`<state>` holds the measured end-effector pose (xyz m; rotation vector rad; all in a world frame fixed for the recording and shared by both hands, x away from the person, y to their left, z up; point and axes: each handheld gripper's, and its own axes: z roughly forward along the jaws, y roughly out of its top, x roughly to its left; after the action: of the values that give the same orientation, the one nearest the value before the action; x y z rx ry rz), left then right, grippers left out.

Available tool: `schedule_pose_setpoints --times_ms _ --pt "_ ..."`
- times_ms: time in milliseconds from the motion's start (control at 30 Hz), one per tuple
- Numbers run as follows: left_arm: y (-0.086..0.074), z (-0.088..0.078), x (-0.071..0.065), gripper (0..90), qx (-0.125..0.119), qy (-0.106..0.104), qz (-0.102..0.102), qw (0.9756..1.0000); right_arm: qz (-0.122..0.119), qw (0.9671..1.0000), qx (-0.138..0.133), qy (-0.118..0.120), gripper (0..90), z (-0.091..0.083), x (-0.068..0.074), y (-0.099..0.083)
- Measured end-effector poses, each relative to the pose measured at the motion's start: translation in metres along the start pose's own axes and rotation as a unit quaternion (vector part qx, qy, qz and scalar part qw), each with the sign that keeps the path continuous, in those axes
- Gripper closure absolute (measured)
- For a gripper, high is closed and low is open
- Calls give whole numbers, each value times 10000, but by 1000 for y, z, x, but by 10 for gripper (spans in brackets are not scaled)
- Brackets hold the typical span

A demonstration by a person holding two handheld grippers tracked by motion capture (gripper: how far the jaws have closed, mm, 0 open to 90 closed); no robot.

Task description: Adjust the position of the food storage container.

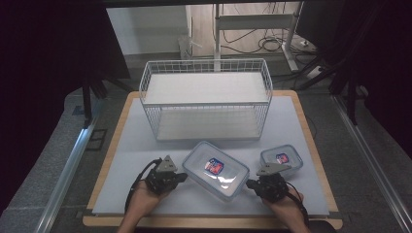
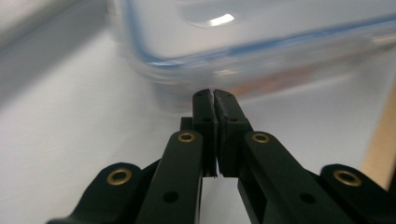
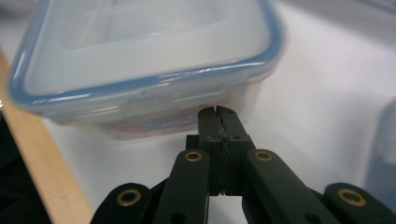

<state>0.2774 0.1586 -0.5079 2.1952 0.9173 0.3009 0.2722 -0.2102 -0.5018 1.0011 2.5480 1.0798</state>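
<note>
Centrally, large lidded container [image 1: 216, 170] on the mat in front of the wire rack [image 1: 206, 99], long axis slanting; left gripper [image 1: 182, 176] and right gripper [image 1: 249, 184] flank its ends (both clenched, empty), tips about touching its walls.

Worktop [image 1: 145, 194]: carries a mat [image 1: 301, 126] over most of its top.
Wire shelf rack [image 1: 206, 99]: stands on the mat at the far middle, two tiers, one above the other.
Large lidded container [image 1: 216, 170]: on the mat, before the rack, near the front edge, set askew.
Small lidded container [image 1: 282, 158]: right of the large one, apart from it.
Left hand-held gripper [image 1: 180, 177]: just left of the large container.
Right hand-held gripper [image 1: 250, 184]: just right of it, before the small container.
</note>
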Motion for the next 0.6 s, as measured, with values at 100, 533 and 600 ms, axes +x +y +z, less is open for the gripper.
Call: schedule_pose_setpoints --times_ms 100,533,600 --pt "1 10 35 886 -50 305 -488 9983 61 9999 -37 107 888 -3 1 -2" --pt "10 26 29 897 -252 -137 -598 9978 200 9998 16 -85 894 5 -7 6" --pt "7 22 26 898 -217 -107 -650 9976 164 9997 54 -154 895 8 -9 9"
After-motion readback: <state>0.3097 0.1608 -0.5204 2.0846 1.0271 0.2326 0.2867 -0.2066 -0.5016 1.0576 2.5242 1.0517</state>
